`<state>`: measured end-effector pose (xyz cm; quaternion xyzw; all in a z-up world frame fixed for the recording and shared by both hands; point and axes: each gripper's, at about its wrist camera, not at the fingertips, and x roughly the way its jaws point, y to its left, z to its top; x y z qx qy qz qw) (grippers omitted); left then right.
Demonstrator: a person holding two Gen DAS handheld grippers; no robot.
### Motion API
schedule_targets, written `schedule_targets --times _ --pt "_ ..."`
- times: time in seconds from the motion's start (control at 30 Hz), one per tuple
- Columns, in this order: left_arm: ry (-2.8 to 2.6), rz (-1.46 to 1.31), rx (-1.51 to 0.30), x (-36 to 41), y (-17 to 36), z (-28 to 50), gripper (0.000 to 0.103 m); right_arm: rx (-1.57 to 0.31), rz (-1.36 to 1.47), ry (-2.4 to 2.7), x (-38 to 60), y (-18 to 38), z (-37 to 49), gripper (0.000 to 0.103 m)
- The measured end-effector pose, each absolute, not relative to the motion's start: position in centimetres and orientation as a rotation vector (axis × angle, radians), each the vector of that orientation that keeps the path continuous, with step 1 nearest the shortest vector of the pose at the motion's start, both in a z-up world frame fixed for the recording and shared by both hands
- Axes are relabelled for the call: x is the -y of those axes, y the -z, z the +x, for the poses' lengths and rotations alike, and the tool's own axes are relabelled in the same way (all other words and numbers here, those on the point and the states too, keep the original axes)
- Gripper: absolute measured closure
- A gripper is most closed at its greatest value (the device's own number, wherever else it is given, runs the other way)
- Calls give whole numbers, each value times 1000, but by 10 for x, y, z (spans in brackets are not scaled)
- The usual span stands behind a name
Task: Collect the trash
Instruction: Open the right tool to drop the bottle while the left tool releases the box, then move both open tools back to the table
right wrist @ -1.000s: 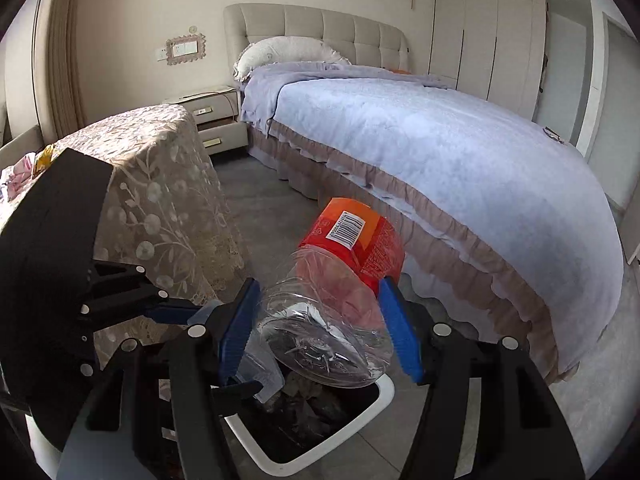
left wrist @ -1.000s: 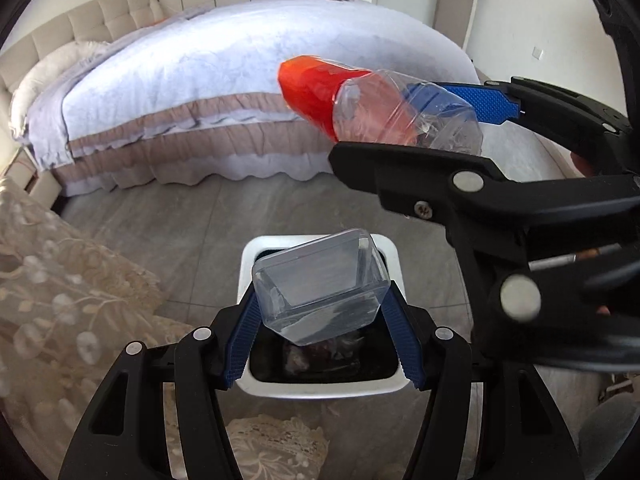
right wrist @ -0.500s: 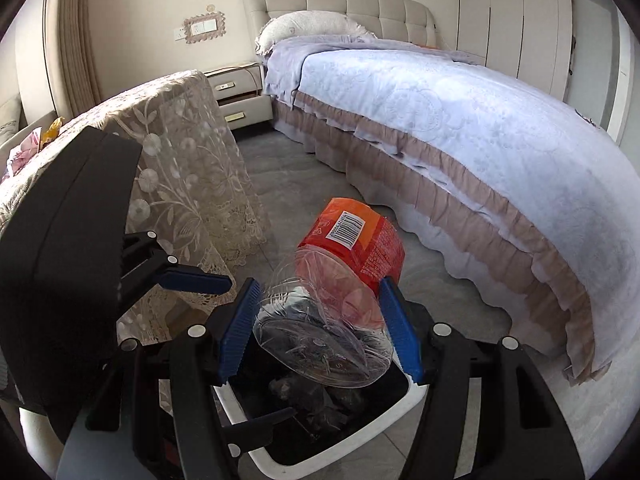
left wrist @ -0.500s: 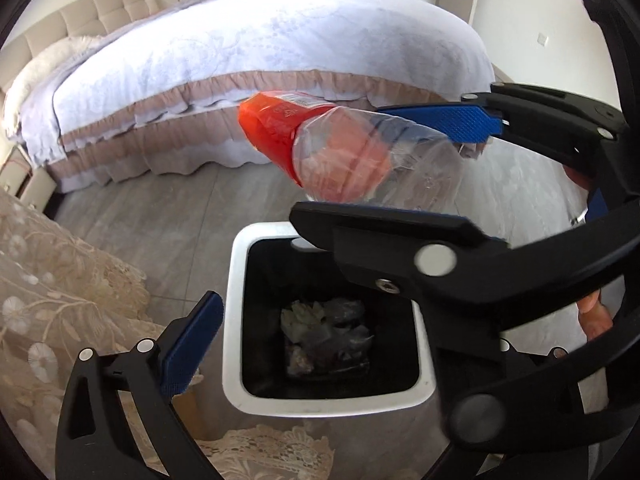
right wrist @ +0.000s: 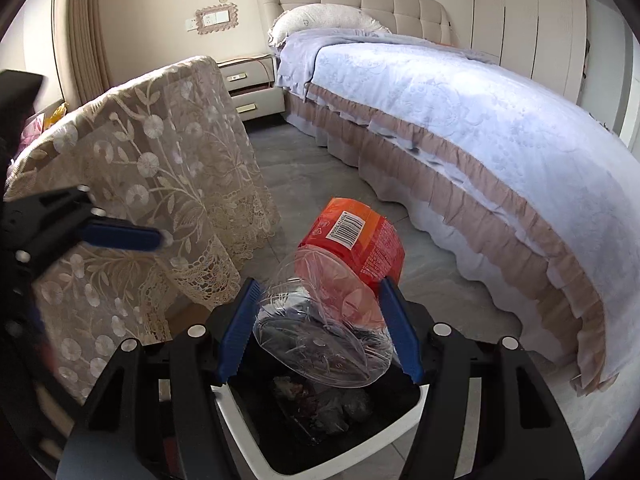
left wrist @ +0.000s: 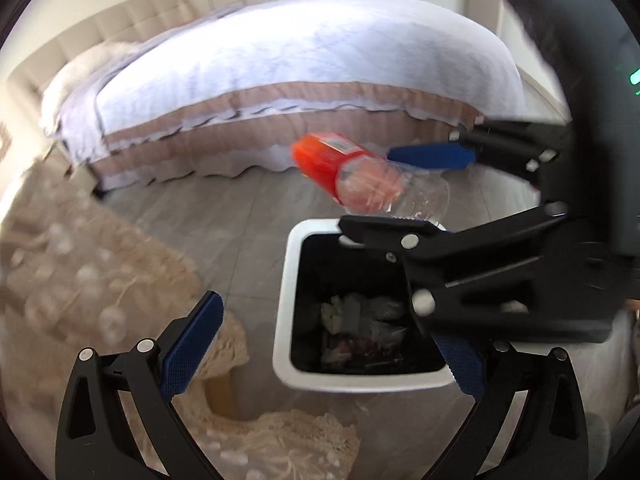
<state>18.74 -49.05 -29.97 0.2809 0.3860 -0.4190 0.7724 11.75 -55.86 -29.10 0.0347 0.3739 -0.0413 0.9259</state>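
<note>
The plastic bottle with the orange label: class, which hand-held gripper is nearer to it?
Right. The right hand-held gripper clamps the plastic bottle between its fingers above the trash bin. The left hand-held gripper is open and empty, apart from the bottle, on the bin's near side.

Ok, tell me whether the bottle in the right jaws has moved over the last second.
Yes. The bottle has come down toward the bin, away from the bed; right gripper holds it.
</note>
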Motion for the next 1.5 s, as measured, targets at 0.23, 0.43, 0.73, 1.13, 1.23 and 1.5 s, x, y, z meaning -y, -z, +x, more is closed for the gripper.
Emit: schedule_targets --times 0.23,0.43,0.73,1.13,1.23,1.5 --pt "890 535 -850 458 286 168 5 -865 80 52 557 333 129 40" --pt "912 455 -797 446 269 169 5 -918 77 20 548 362 131 41" --pt "909 440 -810 447 265 173 5 -918 -18 47 539 364 128 4" --pt "924 403 -766 437 243 166 5 -846 -51 81 539 321 115 4" --pt "928 399 -722 431 230 158 5 -813 -64 85 536 303 110 4" --pt "916 350 -605 406 189 142 5 -684 -139 94 517 239 91 4"
